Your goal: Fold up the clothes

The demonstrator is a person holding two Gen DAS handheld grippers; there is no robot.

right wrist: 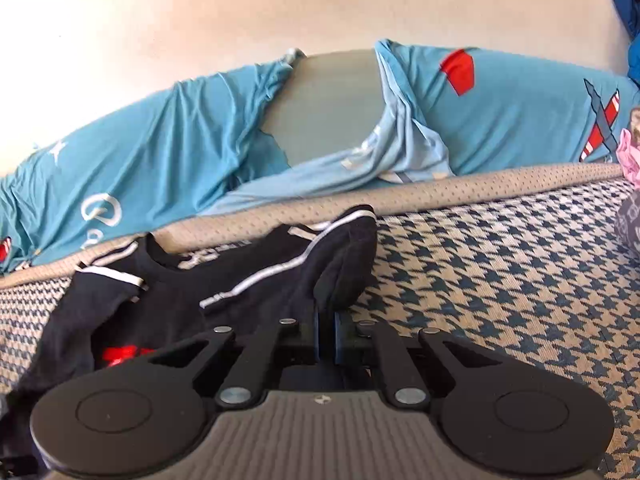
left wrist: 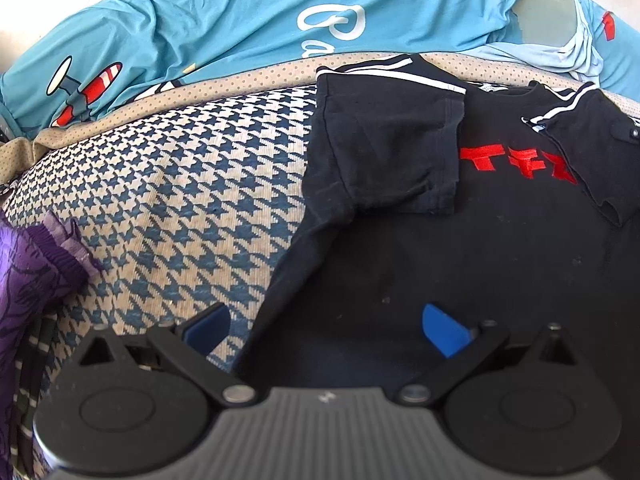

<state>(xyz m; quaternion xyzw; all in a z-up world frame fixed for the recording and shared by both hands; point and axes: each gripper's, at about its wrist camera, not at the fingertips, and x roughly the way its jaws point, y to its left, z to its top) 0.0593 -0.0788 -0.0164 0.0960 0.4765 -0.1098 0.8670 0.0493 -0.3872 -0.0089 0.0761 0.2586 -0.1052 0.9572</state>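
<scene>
Black T-shirt point(left wrist: 460, 248) lies flat at centre right of left wrist view, on houndstooth woven cover point(left wrist: 192, 208). One sleeve point(left wrist: 392, 152) already folded inward over chest, beside red lettering point(left wrist: 516, 162).

Right gripper point(right wrist: 329, 320) clenched on other sleeve point(right wrist: 344, 264), white-striped, bunched just above the fingers in right wrist view; by the look of it, that fold is under way.

Left gripper point(left wrist: 326, 330) released, blue pads wide apart over shirt's lower edge.

Body folds remain.

Shirt: soft matte knit. Blue printed sheet point(right wrist: 140, 152) behind, thin, wrinkled.
</scene>
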